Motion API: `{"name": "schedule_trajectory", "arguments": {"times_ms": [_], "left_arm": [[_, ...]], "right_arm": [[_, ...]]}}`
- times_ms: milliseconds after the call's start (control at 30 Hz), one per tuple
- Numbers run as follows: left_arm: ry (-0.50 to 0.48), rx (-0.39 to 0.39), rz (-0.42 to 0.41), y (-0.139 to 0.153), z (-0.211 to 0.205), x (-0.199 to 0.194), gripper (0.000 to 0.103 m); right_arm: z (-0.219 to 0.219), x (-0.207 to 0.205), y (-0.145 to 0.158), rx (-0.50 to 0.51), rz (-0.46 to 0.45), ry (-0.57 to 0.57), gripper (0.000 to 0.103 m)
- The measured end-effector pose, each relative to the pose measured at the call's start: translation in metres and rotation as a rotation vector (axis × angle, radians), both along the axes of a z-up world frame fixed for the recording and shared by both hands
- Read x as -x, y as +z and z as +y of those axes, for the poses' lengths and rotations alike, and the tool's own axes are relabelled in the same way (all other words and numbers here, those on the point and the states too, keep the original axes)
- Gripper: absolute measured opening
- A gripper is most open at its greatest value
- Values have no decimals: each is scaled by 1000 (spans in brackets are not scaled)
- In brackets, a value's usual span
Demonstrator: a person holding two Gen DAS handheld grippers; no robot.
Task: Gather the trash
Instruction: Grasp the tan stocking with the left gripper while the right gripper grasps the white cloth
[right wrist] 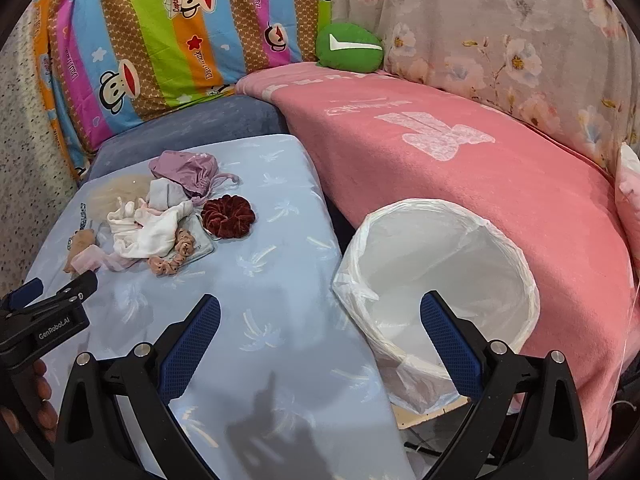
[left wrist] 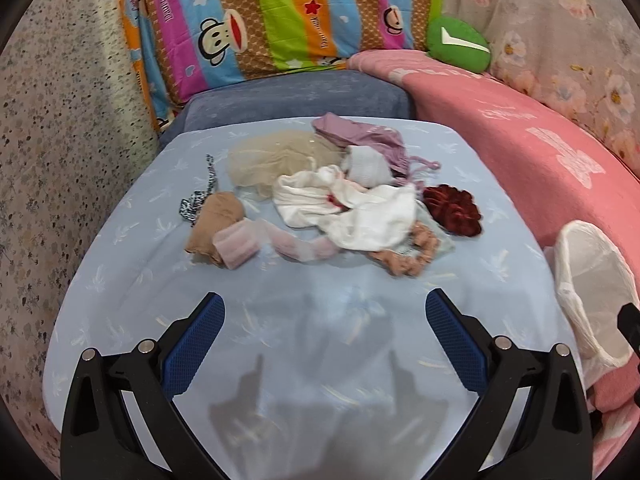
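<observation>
Left gripper point(left wrist: 325, 320): one; jaws spread wide, holding nothing; above bare blue table point(left wrist: 120, 280)
Trash pile point(left wrist: 320, 196): roughly ten soft items, count uncertain; mid-table
Red scrunchie point(right wrist: 228, 216): one; pile's right edge
Right gripper point(right wrist: 320, 322): one; jaws wide, empty
Lined bin point(right wrist: 436, 280): one; beside table

Heap of small cloth scraps point(left wrist: 340, 196) sits mid-far on my light-blue palm-print tabletop point(left wrist: 304, 312). Dark-red velvet scrunchie point(right wrist: 228, 215) at heap's right edge. White-lined round bin point(right wrist: 436, 280) right of tabletop, against pink blanket point(right wrist: 460, 168).
</observation>
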State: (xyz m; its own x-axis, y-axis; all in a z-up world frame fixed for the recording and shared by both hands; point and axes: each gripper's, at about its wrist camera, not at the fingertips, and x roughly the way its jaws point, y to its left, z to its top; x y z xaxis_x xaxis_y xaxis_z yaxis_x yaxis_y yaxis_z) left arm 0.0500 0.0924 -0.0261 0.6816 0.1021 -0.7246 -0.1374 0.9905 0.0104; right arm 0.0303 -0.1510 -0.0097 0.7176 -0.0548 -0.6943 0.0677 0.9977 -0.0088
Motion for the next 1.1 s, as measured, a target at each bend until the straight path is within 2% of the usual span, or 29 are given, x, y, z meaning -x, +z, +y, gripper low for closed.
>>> {"name": "schedule_trajectory", "arguments": {"times_ms": [433,567,833,933,1100], "left_arm": [[93,26,23,-21,80,-40,95],[97,36,36,-28,95,-49,90],[123,73,31,-31,130,-72,90],[117,82,31,-33,136,-84,85],[78,110,67,-45,138,-101,70]], "right_arm": [[56,-46,-17,27,13,79,97],[77,-60,-21,26,12,103,97],[116,-90,-27,13,21,153,97],[130,-104,-29,9,20,167,97],[151,-127,-40,-2,44,188,94]]}}
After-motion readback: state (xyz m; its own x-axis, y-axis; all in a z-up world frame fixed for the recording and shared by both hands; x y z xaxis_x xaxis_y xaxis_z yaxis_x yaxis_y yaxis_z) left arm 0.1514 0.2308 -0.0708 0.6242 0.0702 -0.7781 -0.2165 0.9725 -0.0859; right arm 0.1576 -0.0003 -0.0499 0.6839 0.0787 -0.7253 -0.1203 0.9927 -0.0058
